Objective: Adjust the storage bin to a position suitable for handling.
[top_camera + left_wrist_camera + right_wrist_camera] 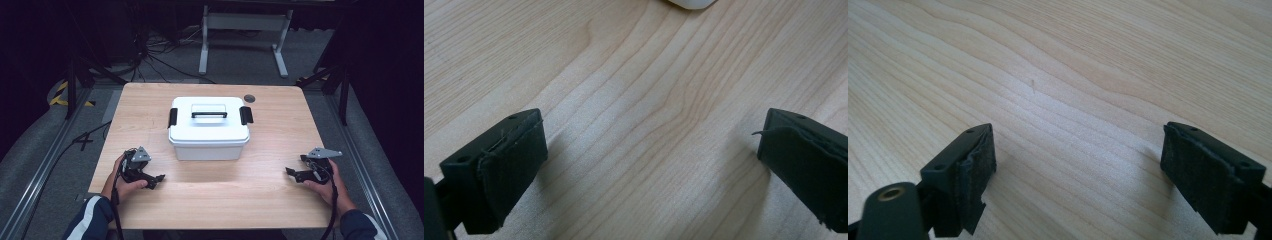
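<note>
A white lidded box (208, 128) with a black-edged top handle and black side latches stands in the middle of the wooden table (250, 195). My left gripper (156, 180) rests on the table to the box's front left, open, nothing between its pads (509, 175). A corner of the box (691, 3) peeks in at the top of the left gripper view. My right gripper (292, 173) rests at the front right, well clear of the box, open and empty, its jaws wide apart over bare wood (1078, 125).
A small dark round disc (249, 98) sits near the table's back edge, behind the box. Beyond the table stand a white frame (243, 35), cables on the floor and dark stands at both sides.
</note>
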{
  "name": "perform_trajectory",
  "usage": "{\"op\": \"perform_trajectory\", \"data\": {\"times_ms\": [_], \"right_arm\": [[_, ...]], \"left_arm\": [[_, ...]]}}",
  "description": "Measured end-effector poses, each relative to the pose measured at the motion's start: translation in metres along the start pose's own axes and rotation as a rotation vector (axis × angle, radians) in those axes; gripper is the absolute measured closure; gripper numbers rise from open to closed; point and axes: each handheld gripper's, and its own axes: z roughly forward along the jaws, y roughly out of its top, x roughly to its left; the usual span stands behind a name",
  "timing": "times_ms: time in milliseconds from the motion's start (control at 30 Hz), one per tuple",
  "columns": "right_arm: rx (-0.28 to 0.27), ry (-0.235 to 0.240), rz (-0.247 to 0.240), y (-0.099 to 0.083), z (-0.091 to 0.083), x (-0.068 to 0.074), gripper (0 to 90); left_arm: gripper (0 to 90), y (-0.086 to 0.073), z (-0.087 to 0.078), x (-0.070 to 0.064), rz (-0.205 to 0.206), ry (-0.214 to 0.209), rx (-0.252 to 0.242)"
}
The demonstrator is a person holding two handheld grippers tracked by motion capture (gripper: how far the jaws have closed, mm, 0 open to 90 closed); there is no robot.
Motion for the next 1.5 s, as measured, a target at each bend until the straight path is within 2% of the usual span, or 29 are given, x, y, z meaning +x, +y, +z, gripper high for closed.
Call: {"op": "perform_trajectory", "data": {"times_ms": [233, 467, 667, 733, 833, 1000, 1067, 1133, 1167, 1200, 1233, 1267, 1500], "right_arm": [[0.000, -0.002, -0.009, 0.000, 0.000, 0.000, 16.0], [0.025, 0.015, -0.022, 0.000, -0.004, -0.002, 17.8], [0.032, 0.028, -0.042, 0.004, -0.005, 0.000, 24.3], [0.025, 0.040, -0.052, 0.006, -0.007, 0.000, 27.0], [0.014, 0.087, -0.069, 0.012, -0.013, 0.001, 32.5], [0.005, 0.106, -0.129, 0.032, -0.023, 0.004, 37.2], [0.003, 0.107, -0.167, 0.046, -0.028, 0.007, 38.7], [0.002, 0.111, -0.176, 0.050, -0.030, 0.007, 39.3], [0.000, 0.112, -0.215, 0.063, -0.035, 0.010, 40.2], [0.000, 0.112, -0.215, 0.063, -0.035, 0.010, 40.2], [-0.012, 0.114, -0.240, 0.077, -0.041, 0.012, 40.6], [-0.012, 0.114, -0.240, 0.077, -0.041, 0.012, 40.6], [-0.034, 0.125, -0.321, 0.121, -0.054, 0.022, 41.0]], "left_arm": [[0.2, 0.000, 0.000, 0.000, -0.007, 0.005, -0.002], [0.2, -0.001, 0.000, -0.001, -0.010, 0.005, -0.006], [0.2, -0.001, 0.000, -0.001, -0.008, 0.007, -0.005], [0.2, -0.001, 0.000, -0.001, -0.009, 0.007, -0.005], [0.2, -0.001, 0.000, -0.001, -0.008, 0.007, -0.006], [0.2, -0.001, 0.000, -0.001, -0.008, 0.008, -0.005], [0.2, -0.001, 0.000, -0.001, -0.009, 0.008, -0.005], [0.2, -0.001, -0.001, -0.001, -0.009, 0.009, -0.005], [0.3, -0.001, -0.001, -0.001, -0.009, 0.009, -0.005], [0.3, -0.001, -0.001, -0.001, -0.007, 0.012, -0.005], [0.3, -0.002, -0.001, 0.000, -0.010, 0.005, -0.003], [0.3, -0.002, -0.001, 0.000, -0.010, 0.005, -0.003], [0.3, -0.004, -0.003, 0.001, -0.005, 0.008, -0.002]]}}
